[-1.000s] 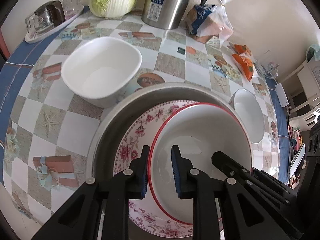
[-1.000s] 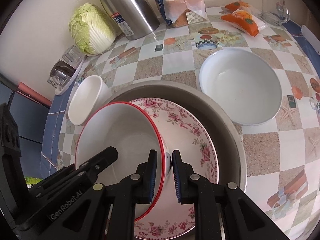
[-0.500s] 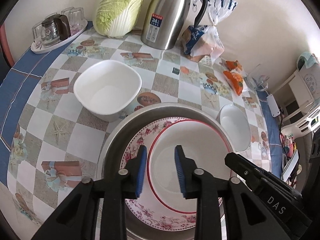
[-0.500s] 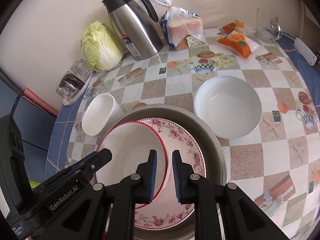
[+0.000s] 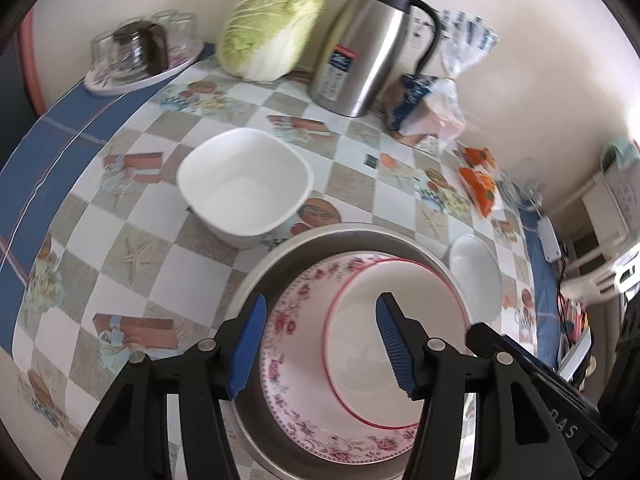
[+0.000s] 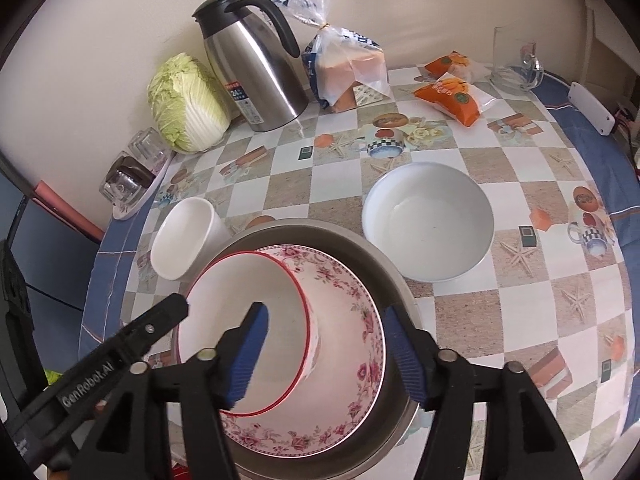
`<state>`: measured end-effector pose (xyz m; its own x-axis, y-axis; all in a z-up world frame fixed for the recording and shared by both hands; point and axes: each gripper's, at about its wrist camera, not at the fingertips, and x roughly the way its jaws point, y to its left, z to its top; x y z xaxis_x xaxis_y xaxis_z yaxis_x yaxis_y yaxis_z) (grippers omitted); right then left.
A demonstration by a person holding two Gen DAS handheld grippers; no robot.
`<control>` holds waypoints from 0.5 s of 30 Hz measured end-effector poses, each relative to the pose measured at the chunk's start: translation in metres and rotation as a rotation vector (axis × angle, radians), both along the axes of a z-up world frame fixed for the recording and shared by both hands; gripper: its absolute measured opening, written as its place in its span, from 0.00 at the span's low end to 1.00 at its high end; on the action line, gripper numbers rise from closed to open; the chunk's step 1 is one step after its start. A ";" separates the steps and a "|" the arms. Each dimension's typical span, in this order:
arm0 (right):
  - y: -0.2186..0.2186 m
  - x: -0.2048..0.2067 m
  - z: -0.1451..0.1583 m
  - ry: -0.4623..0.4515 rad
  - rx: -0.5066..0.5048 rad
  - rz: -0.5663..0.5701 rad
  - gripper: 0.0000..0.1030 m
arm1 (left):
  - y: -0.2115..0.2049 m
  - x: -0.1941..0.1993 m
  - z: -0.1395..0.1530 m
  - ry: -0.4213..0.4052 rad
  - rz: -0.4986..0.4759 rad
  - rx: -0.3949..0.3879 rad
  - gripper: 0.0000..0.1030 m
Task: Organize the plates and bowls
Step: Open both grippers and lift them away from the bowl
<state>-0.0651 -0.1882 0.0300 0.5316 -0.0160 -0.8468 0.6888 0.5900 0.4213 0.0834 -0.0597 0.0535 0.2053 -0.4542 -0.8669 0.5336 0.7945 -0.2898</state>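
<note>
The left gripper (image 5: 320, 340) hangs above the stacked dishes with its blue pads (image 5: 246, 346) spread; its jaws have just been opening, and nothing is pinched between them. The right gripper (image 6: 324, 350) likewise stands spread above the same stack, its jaws also just opened, its pads (image 6: 248, 354) pressing on nothing. Below them a grey metal basin (image 6: 394, 280) sits on the checked tablecloth (image 6: 460, 312). Inside it lies a floral plate (image 6: 352, 344) with pink roses round its rim, and a red-rimmed bowl (image 6: 240, 312) rests in that plate, tilted and leaning toward the basin's left side in the right wrist view. A square white bowl (image 5: 244, 186) stands on the cloth just beside the basin, on the left in both views, apart from the stack. A round white bowl (image 6: 428, 220) stands on the other side, close to the basin's rim. Farther back, against the wall, are a cabbage (image 6: 186, 102), a steel jug (image 6: 252, 68) with a black handle, and a bag of bread (image 6: 346, 64). Orange snack packets (image 6: 452, 94) lie near a glass mug (image 6: 516, 60) to the right. A small tray of upturned glasses (image 5: 140, 52) sits at the cloth's far left edge. The left view is slightly blurred.
</note>
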 end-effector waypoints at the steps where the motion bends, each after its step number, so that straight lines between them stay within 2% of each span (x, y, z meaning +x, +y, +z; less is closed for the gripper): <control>1: 0.000 0.000 -0.001 -0.001 0.000 0.000 0.70 | 0.002 0.002 -0.001 0.000 0.017 0.006 0.58; 2: 0.000 0.000 -0.002 -0.001 0.001 0.002 0.74 | 0.005 0.004 -0.001 -0.001 0.031 0.010 0.61; 4: 0.000 0.000 -0.003 0.000 0.003 0.005 0.79 | 0.010 0.009 -0.003 -0.003 0.066 0.011 0.86; 7: 0.001 0.001 -0.006 0.000 0.008 0.008 0.85 | 0.019 0.014 -0.005 -0.001 0.107 -0.003 0.87; 10: 0.001 0.001 -0.009 0.014 0.007 0.008 0.90 | 0.024 0.019 -0.008 -0.014 0.138 0.022 0.87; 12: 0.000 0.001 -0.010 0.020 0.006 0.005 0.99 | 0.026 0.020 -0.009 -0.023 0.148 0.034 0.87; 15: 0.000 0.000 -0.010 0.017 0.000 -0.002 1.00 | 0.028 0.022 -0.009 -0.046 0.165 0.046 0.90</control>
<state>-0.0651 -0.1882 0.0203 0.5168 -0.0172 -0.8559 0.6973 0.5884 0.4092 0.1052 -0.0317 0.0441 0.3136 -0.3712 -0.8740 0.4064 0.8843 -0.2298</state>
